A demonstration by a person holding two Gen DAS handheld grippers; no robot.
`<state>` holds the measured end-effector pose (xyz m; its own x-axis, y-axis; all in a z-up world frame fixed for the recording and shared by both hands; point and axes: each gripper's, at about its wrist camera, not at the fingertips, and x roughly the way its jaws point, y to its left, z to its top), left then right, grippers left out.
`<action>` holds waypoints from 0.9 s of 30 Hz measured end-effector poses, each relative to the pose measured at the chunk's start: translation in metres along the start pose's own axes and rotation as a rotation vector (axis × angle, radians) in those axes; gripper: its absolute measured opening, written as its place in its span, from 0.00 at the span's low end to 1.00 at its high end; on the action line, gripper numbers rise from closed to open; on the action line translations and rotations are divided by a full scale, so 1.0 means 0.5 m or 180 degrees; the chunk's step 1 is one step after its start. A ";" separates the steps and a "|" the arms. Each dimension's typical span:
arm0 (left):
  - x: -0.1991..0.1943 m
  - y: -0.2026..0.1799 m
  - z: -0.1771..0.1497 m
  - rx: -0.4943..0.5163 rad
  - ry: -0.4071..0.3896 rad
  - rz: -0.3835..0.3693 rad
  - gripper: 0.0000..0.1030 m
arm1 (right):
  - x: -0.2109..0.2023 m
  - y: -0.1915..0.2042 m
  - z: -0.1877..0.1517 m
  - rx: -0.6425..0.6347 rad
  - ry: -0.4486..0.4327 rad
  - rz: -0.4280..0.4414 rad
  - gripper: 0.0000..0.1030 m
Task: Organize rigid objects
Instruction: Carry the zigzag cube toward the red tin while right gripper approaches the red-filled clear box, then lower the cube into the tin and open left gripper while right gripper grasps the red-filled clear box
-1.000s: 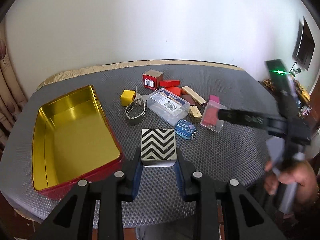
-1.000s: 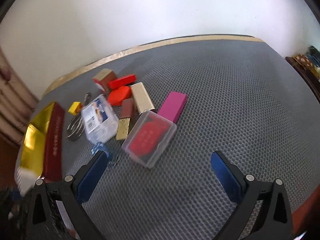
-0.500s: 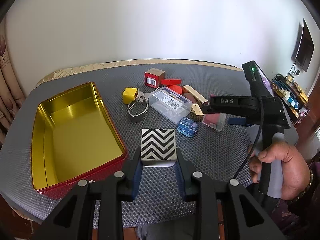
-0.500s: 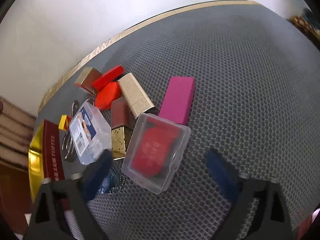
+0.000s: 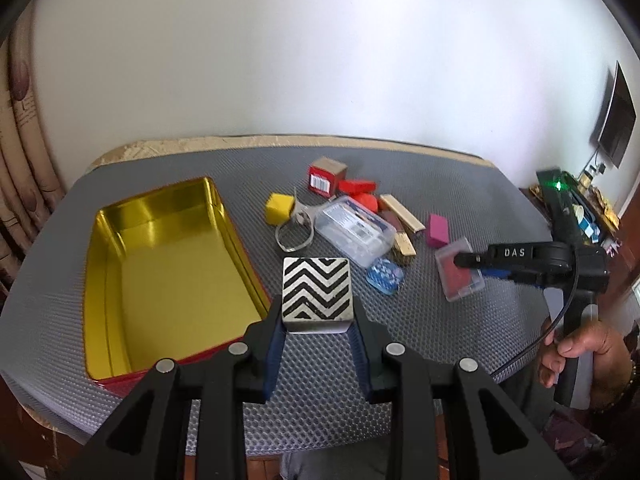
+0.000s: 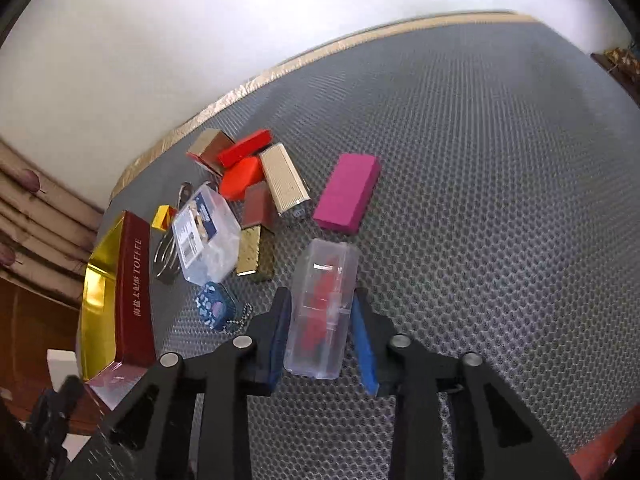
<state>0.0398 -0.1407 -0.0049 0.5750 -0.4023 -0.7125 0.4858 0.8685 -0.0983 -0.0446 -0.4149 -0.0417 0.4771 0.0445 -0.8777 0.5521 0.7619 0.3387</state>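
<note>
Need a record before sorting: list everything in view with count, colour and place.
tin: 1, gold inside, red outside, mat's left
chevron box: 1, black-white, in left gripper
clear case: 1, red contents, between right jaws
pink block: 1, beyond case
labelled clear box: 1, pile centre
yellow cube: 1, near tin
barcode carton: 1, red-tan, pile's far end
red pieces: 2, beside carton
gold bars: 2, one ribbed
brown block: 1, between the bars
blue tag: 1, on chain
metal ring: 1, silver
mat: 1, grey
left gripper: shut on box
right gripper: jaws closing on case
hand: 1, on right handle
</note>
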 end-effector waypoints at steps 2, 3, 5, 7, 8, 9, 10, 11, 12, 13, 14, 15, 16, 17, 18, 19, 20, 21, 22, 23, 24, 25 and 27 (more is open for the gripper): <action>-0.006 0.005 0.000 -0.0025 -0.0021 0.0024 0.29 | 0.001 -0.011 -0.002 0.0118 0.0026 0.0024 0.35; -0.008 0.007 -0.002 -0.0036 -0.0023 0.0016 0.29 | 0.002 -0.012 -0.003 0.0103 0.0024 -0.0027 0.37; -0.010 0.010 -0.003 -0.0044 -0.0011 -0.0004 0.29 | 0.010 -0.015 -0.004 0.0126 0.0078 -0.0010 0.43; -0.008 0.009 -0.003 -0.0037 -0.0004 0.0007 0.29 | 0.026 -0.017 -0.006 0.0222 0.0142 0.0043 0.54; -0.009 0.009 -0.003 -0.0035 -0.0005 0.0000 0.29 | 0.030 -0.017 -0.006 0.0234 0.0141 0.0025 0.55; -0.011 0.010 -0.004 -0.0030 -0.0008 -0.0006 0.29 | 0.028 -0.018 -0.007 0.0211 0.0125 0.0012 0.55; -0.012 0.010 -0.003 -0.0022 -0.0015 -0.0003 0.29 | 0.029 -0.015 -0.006 0.0164 0.0110 -0.0019 0.55; -0.013 0.010 -0.004 -0.0014 -0.0025 0.0008 0.29 | 0.035 -0.008 -0.005 0.0128 0.0104 -0.0054 0.54; -0.013 0.009 -0.003 -0.0009 -0.0027 0.0014 0.29 | 0.043 0.002 -0.004 0.0084 0.0089 -0.0096 0.53; -0.013 0.009 -0.004 -0.0007 -0.0026 0.0012 0.29 | 0.046 0.008 -0.005 0.0020 0.0082 -0.0159 0.52; -0.013 0.008 -0.004 -0.0011 -0.0025 0.0013 0.29 | 0.047 0.014 -0.005 -0.0059 0.0082 -0.0221 0.49; -0.013 0.009 -0.003 -0.0016 -0.0026 0.0016 0.29 | 0.048 0.021 -0.007 -0.0142 0.0062 -0.0246 0.49; -0.015 0.010 -0.003 -0.0019 -0.0030 0.0015 0.29 | 0.049 0.024 -0.009 -0.0178 0.0063 -0.0232 0.48; -0.017 0.012 -0.003 -0.0024 -0.0044 0.0008 0.29 | 0.050 0.025 -0.010 -0.0198 0.0070 -0.0215 0.48; -0.020 0.014 -0.001 -0.0033 -0.0060 0.0015 0.29 | 0.049 0.027 -0.012 -0.0232 0.0070 -0.0197 0.48; -0.023 0.017 0.000 -0.0043 -0.0078 0.0024 0.29 | 0.046 0.029 -0.014 -0.0254 0.0063 -0.0178 0.48; -0.028 0.022 0.003 -0.0054 -0.0101 0.0033 0.29 | 0.042 0.030 -0.016 -0.0269 0.0056 -0.0156 0.48; -0.032 0.028 0.005 -0.0065 -0.0121 0.0048 0.29 | 0.034 0.030 -0.017 -0.0289 0.0053 -0.0126 0.48; -0.038 0.038 0.010 -0.0089 -0.0153 0.0094 0.29 | 0.026 0.030 -0.018 -0.0298 0.0046 -0.0105 0.48; -0.041 0.046 0.014 -0.0105 -0.0174 0.0125 0.29 | 0.018 0.032 -0.017 -0.0299 0.0035 -0.0088 0.48; -0.045 0.058 0.018 -0.0129 -0.0194 0.0167 0.29 | 0.009 0.035 -0.016 -0.0309 0.0031 -0.0057 0.48; -0.049 0.077 0.024 -0.0175 -0.0219 0.0222 0.29 | 0.001 0.040 -0.014 -0.0327 0.0034 -0.0024 0.48; -0.053 0.117 0.036 -0.0283 -0.0246 0.0332 0.29 | -0.016 0.054 -0.011 -0.0371 0.0023 0.0042 0.48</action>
<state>0.0651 -0.0846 0.0208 0.6699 -0.3267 -0.6667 0.3625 0.9276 -0.0903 -0.0370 -0.3912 -0.0273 0.4787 0.0593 -0.8760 0.4624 0.8311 0.3089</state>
